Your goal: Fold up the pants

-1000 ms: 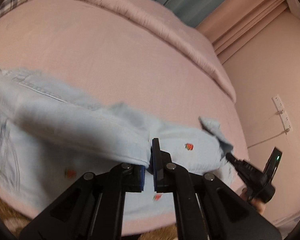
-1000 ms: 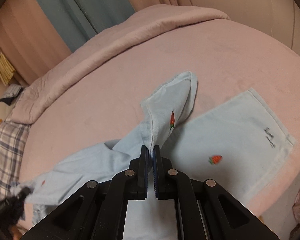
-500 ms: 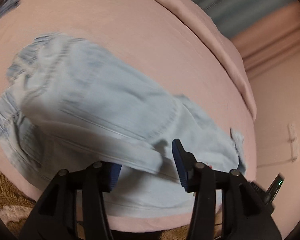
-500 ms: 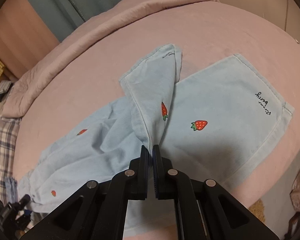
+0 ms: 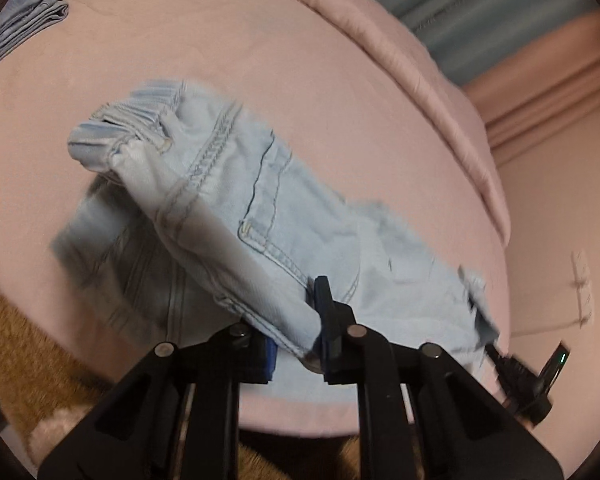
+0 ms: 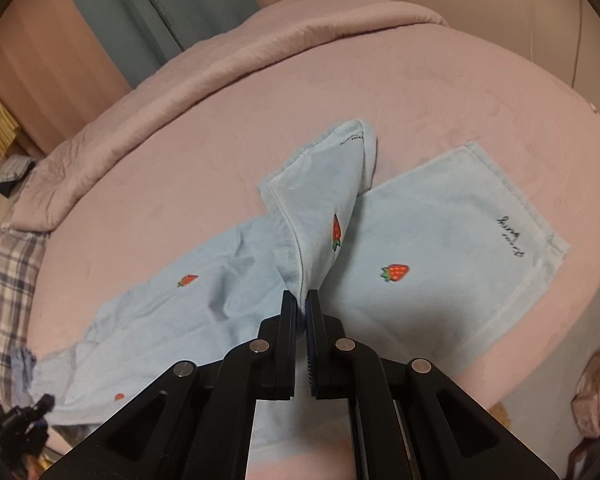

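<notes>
From your left wrist camera, your left gripper [image 5: 296, 334] points steeply down over the near edge of the pink bed [image 5: 320, 92], its jaws having just been closing on a thick fold of the light-blue pants [image 5: 236, 200] near the waistband end; the denim sits bunched between the pads and looks pinched there, lifted off the sheet, with the elastic waistband raised at upper left and the rest trailing right toward your right gripper [image 5: 516, 376], small and dark at the lower right edge. Half a second ago these jaws stood wide around the cloth; now they have narrowed onto it, and the waist section is more doubled over on itself (the outer parts are motion-blurred). From your right wrist camera, your right gripper [image 6: 302, 308] also angles down, clamped tight on a leg edge, which rises in a peaked fold from the fingertips. The other leg lies flat to the right, strawberries and script showing. The peak now stands lower and broader than a second ago. A plaid pillow [image 6: 8, 280] lies at far left.
</notes>
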Demonstrator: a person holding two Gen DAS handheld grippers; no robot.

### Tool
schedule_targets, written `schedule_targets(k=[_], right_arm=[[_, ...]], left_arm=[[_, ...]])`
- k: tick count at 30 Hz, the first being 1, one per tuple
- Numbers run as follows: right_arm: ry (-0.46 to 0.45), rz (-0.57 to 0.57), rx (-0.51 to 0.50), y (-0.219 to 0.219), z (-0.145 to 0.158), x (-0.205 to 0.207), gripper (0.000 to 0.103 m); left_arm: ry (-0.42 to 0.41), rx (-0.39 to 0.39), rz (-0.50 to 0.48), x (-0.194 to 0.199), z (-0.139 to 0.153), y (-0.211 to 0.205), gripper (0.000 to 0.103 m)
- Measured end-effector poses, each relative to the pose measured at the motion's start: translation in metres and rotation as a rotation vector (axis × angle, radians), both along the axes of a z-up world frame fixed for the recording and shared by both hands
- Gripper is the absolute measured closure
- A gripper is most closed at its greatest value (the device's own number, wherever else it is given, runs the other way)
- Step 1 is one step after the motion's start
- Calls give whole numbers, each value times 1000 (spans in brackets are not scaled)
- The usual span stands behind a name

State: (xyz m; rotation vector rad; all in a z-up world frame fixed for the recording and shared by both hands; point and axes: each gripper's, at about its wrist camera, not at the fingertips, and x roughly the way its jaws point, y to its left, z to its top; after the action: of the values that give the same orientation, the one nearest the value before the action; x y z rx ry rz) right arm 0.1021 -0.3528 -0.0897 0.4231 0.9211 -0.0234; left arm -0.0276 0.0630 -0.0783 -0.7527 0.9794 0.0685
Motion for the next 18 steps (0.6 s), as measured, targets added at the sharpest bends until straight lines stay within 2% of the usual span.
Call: schedule_targets(k=[2, 5, 9, 13, 17, 18], right_arm=[[23, -2, -9, 0, -6, -1, 97], [84, 2, -24, 1, -24, 2, 97], [139, 11, -61, 4, -34, 9, 97], [123, 57, -110, 10, -19, 20, 96], [105, 83, -204, 22, -2, 42, 72], [97, 94, -216, 26, 2, 51, 71]], left_arm=[[45, 28, -14, -3, -12, -5, 87], [123, 2, -16, -8, -40, -9, 87], [133, 4, -9, 2, -53, -13, 86], [133, 26, -17, 3, -53, -18, 84], [132, 9, -5, 8, -55, -20, 84], [131, 5, -4, 8, -56, -21, 84]])
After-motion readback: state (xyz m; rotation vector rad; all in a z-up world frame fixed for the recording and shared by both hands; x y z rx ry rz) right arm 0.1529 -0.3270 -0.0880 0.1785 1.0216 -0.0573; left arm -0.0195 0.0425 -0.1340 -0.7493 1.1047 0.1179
